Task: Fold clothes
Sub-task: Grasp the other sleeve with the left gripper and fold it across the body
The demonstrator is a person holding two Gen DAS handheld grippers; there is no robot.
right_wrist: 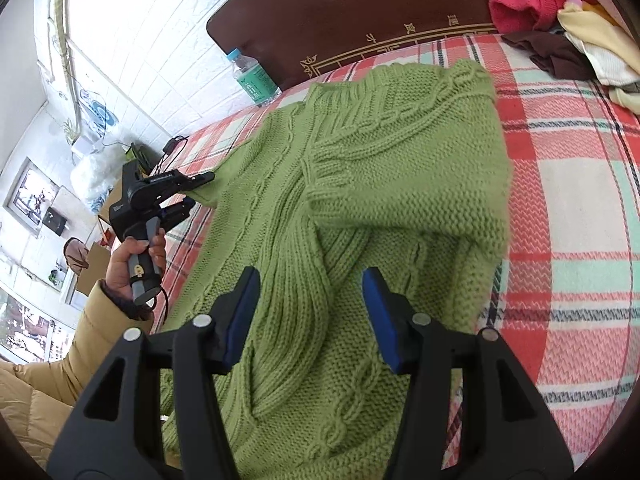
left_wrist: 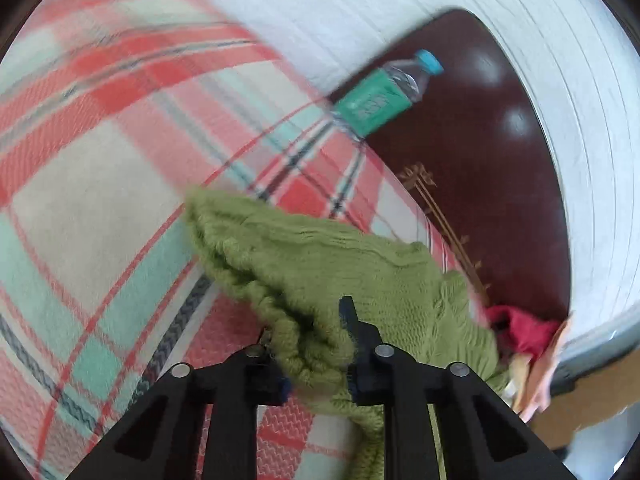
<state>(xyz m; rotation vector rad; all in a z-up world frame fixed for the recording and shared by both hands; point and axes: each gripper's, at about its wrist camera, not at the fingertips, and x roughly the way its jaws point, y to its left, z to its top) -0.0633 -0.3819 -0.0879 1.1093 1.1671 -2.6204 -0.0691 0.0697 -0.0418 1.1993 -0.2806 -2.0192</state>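
A green cable-knit sweater [right_wrist: 360, 168] lies spread on a bed with a red, mint and cream plaid blanket [right_wrist: 572, 184]. Its right side is folded over the body and a sleeve runs diagonally across the middle. My right gripper [right_wrist: 310, 292] is open just above the sweater's lower part and holds nothing. My left gripper [left_wrist: 312, 344] is shut on a bunched edge of the sweater [left_wrist: 320, 264] and holds it lifted off the blanket [left_wrist: 100, 168]. In the right wrist view the left gripper [right_wrist: 200, 184] shows at the sweater's left edge, held by a hand.
A dark wooden headboard [right_wrist: 360, 12] runs along the far end. A water bottle with a green label [right_wrist: 252, 76] stands by it. A pile of red, brown and cream clothes [right_wrist: 560, 20] lies at the far right corner. A white brick-pattern wall [left_wrist: 360, 0] is behind.
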